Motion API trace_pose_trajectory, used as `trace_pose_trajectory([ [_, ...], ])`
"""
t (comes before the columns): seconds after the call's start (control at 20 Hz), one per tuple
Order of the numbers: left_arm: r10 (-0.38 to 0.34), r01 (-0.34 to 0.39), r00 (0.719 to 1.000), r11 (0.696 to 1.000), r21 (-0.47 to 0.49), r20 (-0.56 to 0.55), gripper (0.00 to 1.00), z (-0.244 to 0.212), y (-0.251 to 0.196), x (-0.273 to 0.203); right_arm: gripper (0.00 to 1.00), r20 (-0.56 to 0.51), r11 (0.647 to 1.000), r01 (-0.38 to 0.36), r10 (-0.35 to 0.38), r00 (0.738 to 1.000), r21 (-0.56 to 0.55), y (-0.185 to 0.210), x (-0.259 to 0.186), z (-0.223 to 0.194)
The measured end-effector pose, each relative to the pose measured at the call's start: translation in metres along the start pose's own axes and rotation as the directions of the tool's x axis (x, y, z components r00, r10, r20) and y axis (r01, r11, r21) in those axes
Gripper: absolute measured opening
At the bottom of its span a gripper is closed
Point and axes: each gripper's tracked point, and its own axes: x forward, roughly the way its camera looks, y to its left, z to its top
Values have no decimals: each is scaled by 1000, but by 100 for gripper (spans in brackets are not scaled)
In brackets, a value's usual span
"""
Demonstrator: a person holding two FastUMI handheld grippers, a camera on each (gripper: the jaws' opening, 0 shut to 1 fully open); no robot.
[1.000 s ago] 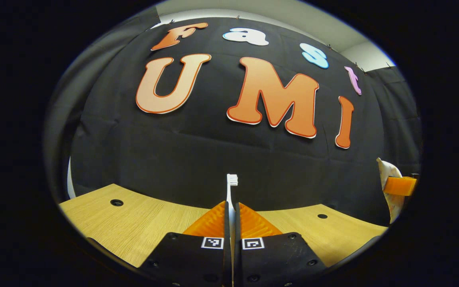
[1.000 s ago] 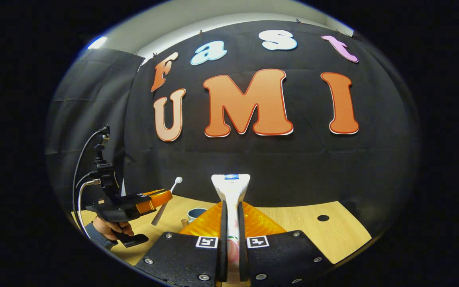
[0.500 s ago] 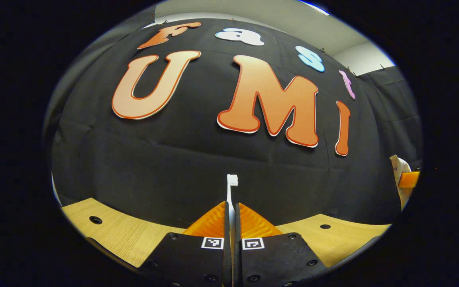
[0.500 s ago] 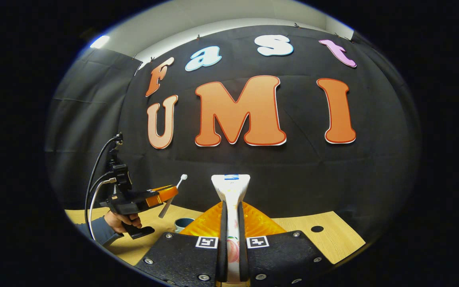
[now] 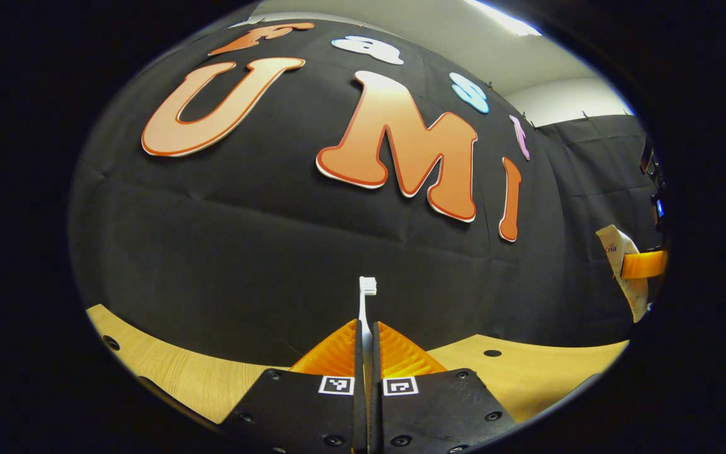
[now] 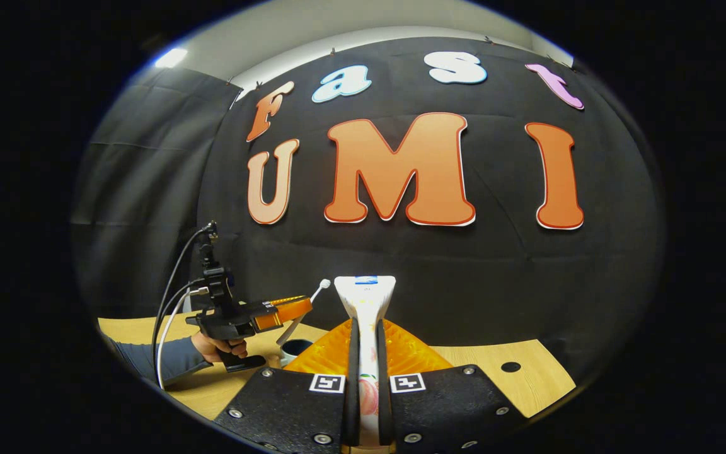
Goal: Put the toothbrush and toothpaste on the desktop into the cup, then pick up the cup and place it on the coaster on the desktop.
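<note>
Right gripper view puts the cup (image 6: pixel 293 347) at 10 o'clock from the right gripper (image 6: pixel 364 328), whose fingers are clamped on the toothpaste (image 6: pixel 365 296), long axis pointing to 12. The left gripper (image 6: pixel 284 310) hangs nearer, just above the cup on the worktop (image 6: pixel 527 378), fingers pinched on the toothbrush (image 6: pixel 312 299), bristles up toward 1 o'clock, handle end low by the rim. The left hand looks better placed to drop first.

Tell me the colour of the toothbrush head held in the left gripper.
White: the toothbrush head and neck are plain white, clearest in the left gripper view.
</note>
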Motion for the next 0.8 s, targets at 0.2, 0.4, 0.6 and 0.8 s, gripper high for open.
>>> trace_pose_trajectory([
  [0.2,-1,1,1000,1000,14,-5,2,-15,9,8,12,8,998,-20,21,1000,-52,13,0,3],
  [0.4,-7,8,1000,1000,21,-30,2,-28,11,11,12,7,997,-32,33,999,-65,20,1,3],
  [0.6,-62,62,996,998,-10,-70,11,-43,2,3,12,2,997,-37,38,999,-71,25,-1,3],
  [0.8,-17,16,994,1000,-5,-105,60,-44,12,-15,12,9,997,-36,37,999,-69,29,-5,8],
])
